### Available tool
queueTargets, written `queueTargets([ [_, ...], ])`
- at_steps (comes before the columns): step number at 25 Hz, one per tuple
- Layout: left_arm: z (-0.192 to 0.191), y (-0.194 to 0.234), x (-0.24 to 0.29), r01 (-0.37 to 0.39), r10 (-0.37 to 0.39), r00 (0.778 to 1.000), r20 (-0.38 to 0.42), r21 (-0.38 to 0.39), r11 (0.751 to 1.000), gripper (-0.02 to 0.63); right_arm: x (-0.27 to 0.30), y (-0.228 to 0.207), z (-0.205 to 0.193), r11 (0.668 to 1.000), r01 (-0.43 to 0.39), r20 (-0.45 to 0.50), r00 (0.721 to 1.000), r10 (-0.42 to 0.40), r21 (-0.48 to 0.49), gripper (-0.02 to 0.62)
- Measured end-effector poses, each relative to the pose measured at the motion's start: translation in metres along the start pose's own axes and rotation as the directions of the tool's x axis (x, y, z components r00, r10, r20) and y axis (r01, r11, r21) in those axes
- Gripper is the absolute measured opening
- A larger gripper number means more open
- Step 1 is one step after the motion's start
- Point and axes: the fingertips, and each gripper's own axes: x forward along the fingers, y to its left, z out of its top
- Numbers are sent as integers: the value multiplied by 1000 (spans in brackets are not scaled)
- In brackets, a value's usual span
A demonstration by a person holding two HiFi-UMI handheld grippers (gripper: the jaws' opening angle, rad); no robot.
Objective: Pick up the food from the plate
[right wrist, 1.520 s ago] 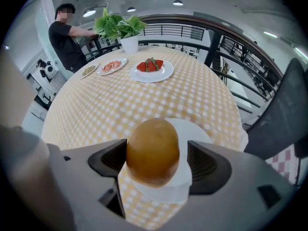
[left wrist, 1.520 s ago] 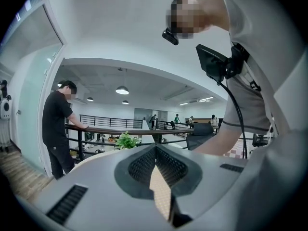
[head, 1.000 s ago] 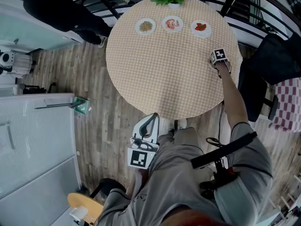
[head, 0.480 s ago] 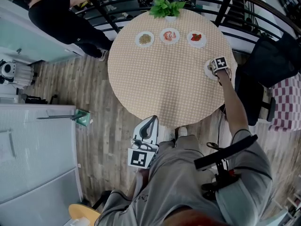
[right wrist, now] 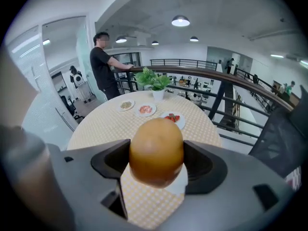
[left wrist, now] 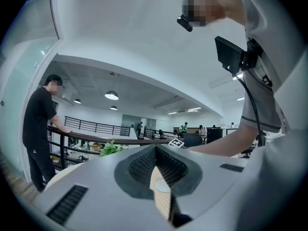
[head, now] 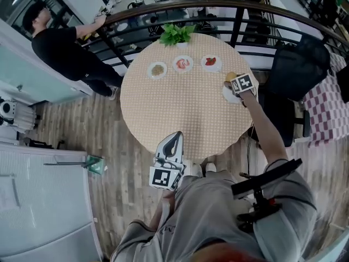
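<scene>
My right gripper (right wrist: 156,163) is shut on a round golden-brown bun (right wrist: 156,148), which fills the space between its jaws. A small white plate (right wrist: 182,181) lies just under the bun on the checked round table (right wrist: 98,124). From the head view the right gripper (head: 233,81) hovers at the table's right edge, the bun (head: 230,76) at its tip and the white plate (head: 228,95) beside it. My left gripper (head: 173,142) hangs low by my legs, off the table, its jaws together and nothing in them. In the left gripper view that gripper (left wrist: 156,150) points over the table edge.
Three small plates of food (head: 157,70) (head: 182,64) (head: 211,62) stand in a row at the table's far side, before a green plant (head: 175,34). A dark railing (head: 218,4) curves behind the table. A person in black (head: 65,53) leans on it at left. A black chair (head: 294,64) stands right.
The head view has shifted, and the table sits higher in it. My right gripper has moved along the table's right edge and holds the bun beside the white plate. The left gripper stayed put.
</scene>
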Motion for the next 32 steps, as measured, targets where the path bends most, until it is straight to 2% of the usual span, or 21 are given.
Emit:
queueTargets([
  [3, -4, -6, 13, 65, -65, 998, -10, -10, 998, 11, -33, 17, 19, 999, -14, 70, 997, 16, -35, 353],
  [7, -7, -11, 19, 102, -102, 995, -12, -20, 995, 11, -83, 42, 38, 997, -59, 185, 981, 66, -46, 353],
  [14, -3, -5, 25, 114, -114, 993, -5, -7, 993, 11, -185, 93, 69, 989, -89, 423, 897, 131, -117, 353],
  [18, 6, -6, 29, 138, -138, 990, -2, 19, 990, 11, -239, 121, 74, 985, -107, 543, 823, 165, -137, 353],
  [22, 16, -12, 34, 165, -165, 986, 8, 41, 985, 11, -290, 147, 71, 977, -176, 658, 722, 213, -122, 353],
  [25, 24, -20, 36, 184, -186, 982, 25, 57, 981, 11, -329, 162, 65, 978, -126, 732, 649, 206, -164, 353],
  [29, 33, -24, 35, 179, -183, 982, 44, 93, 980, 9, -375, 187, 65, 967, 14, 809, 551, 204, -254, 353],
  [32, 34, -20, 30, 160, -166, 985, 51, 101, 982, 11, -392, 205, 62, 956, 56, 837, 500, 222, -288, 353],
])
